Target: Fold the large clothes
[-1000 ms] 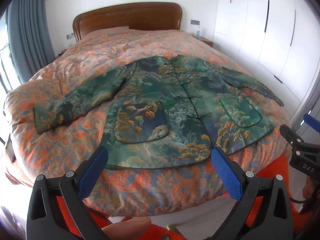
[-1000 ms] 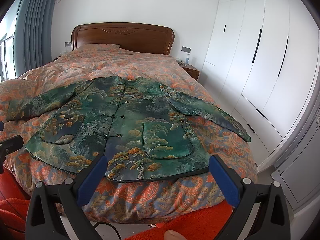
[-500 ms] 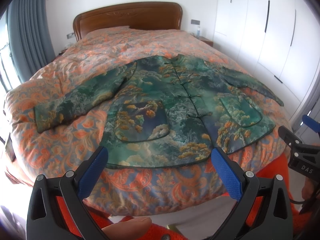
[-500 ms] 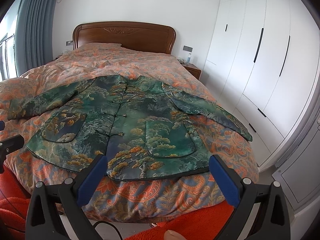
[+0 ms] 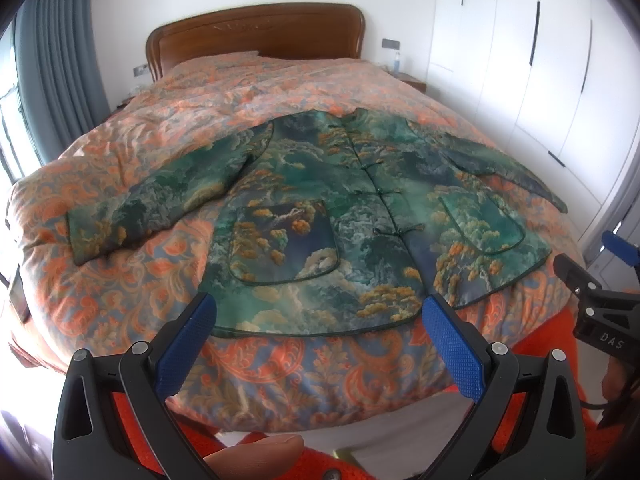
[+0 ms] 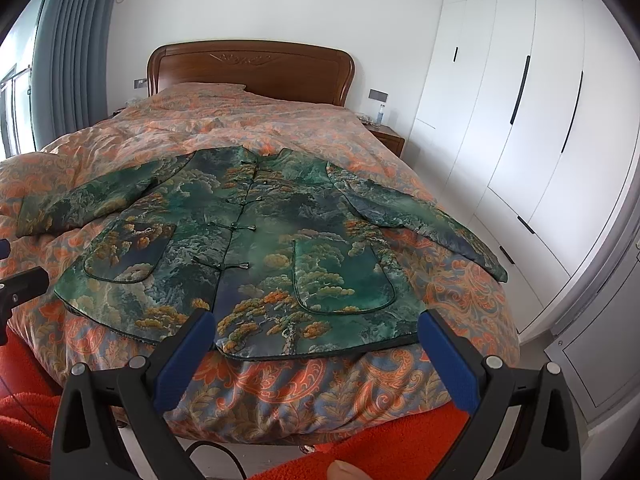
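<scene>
Two tools are seen at the foot of a bed [image 5: 120, 152], both spread wide with nothing between their blue-padded fingers. The left tool [image 5: 318, 338] is held at the bottom centre of the left wrist view, just short of the hem of a green jacket [image 5: 360, 216] with a landscape print. The right tool [image 6: 314, 354] is held at the bottom centre of the right wrist view, likewise just short of the hem and apart from the cloth. In the left wrist view, the right tool [image 5: 588, 276] is also seen at the right edge, beside the bed's corner. The jacket is laid flat, front side up, across the middle of the orange patterned bedspread [image 6: 280, 392], with its knot buttons fastened down the centre, both sleeves spread outward and the collar pointed toward the wooden headboard [image 6: 250, 68] at the top centre. Two patch pockets are shown on the lower front, one on each side of the closure. White wardrobe doors [image 6: 520, 120] are seen along the right of the frame, and grey curtains [image 6: 72, 48] at the upper left. A fingertip [image 5: 256, 454] of the person is visible at the bottom edge of the left wrist view, and orange-red fabric [image 6: 380, 444] is shown under the tools.
</scene>
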Available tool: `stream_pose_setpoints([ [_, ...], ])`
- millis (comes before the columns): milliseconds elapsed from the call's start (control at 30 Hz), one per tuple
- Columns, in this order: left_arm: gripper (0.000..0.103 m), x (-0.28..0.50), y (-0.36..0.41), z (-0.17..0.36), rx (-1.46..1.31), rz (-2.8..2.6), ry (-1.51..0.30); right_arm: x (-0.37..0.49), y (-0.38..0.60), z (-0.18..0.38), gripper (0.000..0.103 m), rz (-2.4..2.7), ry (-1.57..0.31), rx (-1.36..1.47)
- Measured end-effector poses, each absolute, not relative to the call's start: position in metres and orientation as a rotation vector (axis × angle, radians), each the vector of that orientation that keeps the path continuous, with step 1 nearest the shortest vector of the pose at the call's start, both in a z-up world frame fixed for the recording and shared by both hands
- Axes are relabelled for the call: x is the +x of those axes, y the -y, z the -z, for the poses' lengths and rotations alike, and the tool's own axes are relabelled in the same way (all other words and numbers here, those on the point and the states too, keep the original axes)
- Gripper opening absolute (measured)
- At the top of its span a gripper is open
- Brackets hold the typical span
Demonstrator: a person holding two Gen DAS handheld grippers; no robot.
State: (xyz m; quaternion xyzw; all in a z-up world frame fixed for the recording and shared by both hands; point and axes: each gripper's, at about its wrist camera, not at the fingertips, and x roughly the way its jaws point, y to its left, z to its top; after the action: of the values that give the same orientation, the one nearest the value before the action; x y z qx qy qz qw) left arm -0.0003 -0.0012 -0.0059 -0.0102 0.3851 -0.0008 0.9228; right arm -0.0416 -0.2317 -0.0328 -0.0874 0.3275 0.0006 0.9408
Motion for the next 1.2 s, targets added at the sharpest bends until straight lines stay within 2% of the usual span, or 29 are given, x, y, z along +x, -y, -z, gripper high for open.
stream_pose_setpoints([
  [1200, 0.103, -0.0034, 0.0017, 0.0085, -0.019, 0.005, -0.784, -0.0405, 0.2285, 0.0389, 0.103, -0.019, -0.688, -0.179],
])
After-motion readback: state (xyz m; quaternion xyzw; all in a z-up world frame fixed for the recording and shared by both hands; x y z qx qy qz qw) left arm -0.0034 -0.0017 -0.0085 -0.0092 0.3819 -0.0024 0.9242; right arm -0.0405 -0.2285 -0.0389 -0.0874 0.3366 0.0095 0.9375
